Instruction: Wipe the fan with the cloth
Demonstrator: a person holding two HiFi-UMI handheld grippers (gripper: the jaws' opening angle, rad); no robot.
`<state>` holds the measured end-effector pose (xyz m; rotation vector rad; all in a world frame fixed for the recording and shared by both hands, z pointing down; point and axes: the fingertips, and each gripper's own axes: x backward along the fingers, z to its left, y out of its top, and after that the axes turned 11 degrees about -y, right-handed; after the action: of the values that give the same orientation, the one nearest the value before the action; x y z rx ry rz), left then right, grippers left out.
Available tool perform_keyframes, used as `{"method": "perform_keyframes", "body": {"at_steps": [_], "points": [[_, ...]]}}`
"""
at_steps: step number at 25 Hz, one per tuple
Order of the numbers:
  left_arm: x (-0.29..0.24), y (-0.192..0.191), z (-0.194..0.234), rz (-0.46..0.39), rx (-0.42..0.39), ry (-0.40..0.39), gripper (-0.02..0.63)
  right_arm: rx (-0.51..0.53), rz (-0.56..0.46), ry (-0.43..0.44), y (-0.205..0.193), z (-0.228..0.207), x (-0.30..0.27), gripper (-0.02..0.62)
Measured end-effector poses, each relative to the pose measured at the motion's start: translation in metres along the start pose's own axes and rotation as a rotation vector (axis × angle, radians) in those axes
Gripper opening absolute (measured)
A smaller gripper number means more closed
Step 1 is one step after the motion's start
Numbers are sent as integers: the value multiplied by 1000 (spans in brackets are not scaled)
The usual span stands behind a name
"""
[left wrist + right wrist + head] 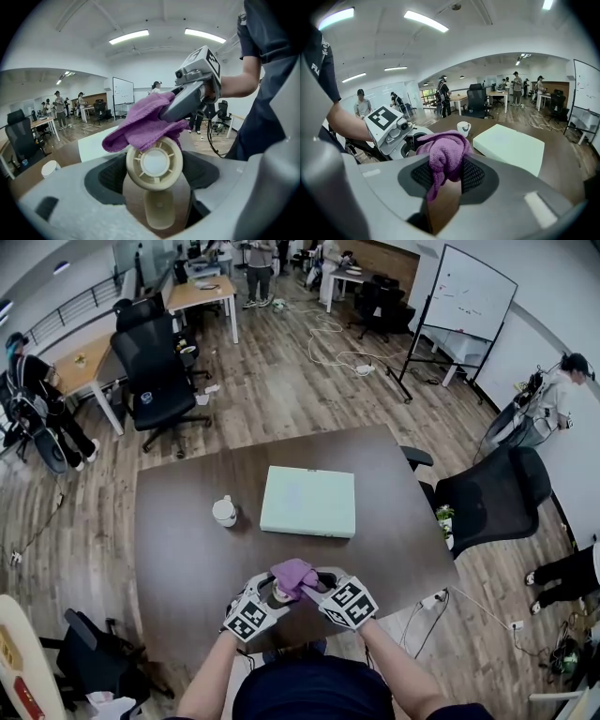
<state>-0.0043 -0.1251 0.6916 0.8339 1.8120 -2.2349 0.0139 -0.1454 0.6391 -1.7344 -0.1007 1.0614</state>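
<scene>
You hold both claws close together over the near edge of the dark bench (pixel 178 549), right in front of your body. Your left claw (pixel 270 599) is closed on the fan (pixel 154 163). In the left gripper view, the fan's round cream head with its little spokes sits between the two dark pads. Its handle is below the head. The pads sit tight at both sides of the round head.

Your right claw (pixel 447 183) is pinched shut on the purple cloth (pixel 444 154). A bunch of cloth sticks out past the jaws, and a thin tail of it hangs down between them. In the left gripper view, the right claw comes in from the upper right. There the cloth lies on the top edge of the fan's head and touches it. Part of the cloth folds out to the left of the fan. In the head view, the cloth is a purple lump between the two marker cubes, and it hides most of the fan.

Further out on the bench, near the middle, lies a flat pale box (pixel 308 502). A small white cup (pixel 224 511) stands just to the left of the box and does not touch it. Both are well apart from your claws. A black chair (pixel 492 493) stands at the right side of the bench. A whiteboard (pixel 469 292) stands further back in the room.
</scene>
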Motion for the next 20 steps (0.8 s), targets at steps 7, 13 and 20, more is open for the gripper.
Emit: {"method": "perform_keyframes", "body": {"at_steps": [7,13,20], "points": [[8,14,-11,-21,-26,-17,368,4,-28,11,19,-8,-6,124],[18,22,-9,-91,28,-8,368,-61,-54,23,22,-12,-10,124],[33,34,-4,-215,141,-9,368,-251,-144,62,32,-17,-4,124]]}}
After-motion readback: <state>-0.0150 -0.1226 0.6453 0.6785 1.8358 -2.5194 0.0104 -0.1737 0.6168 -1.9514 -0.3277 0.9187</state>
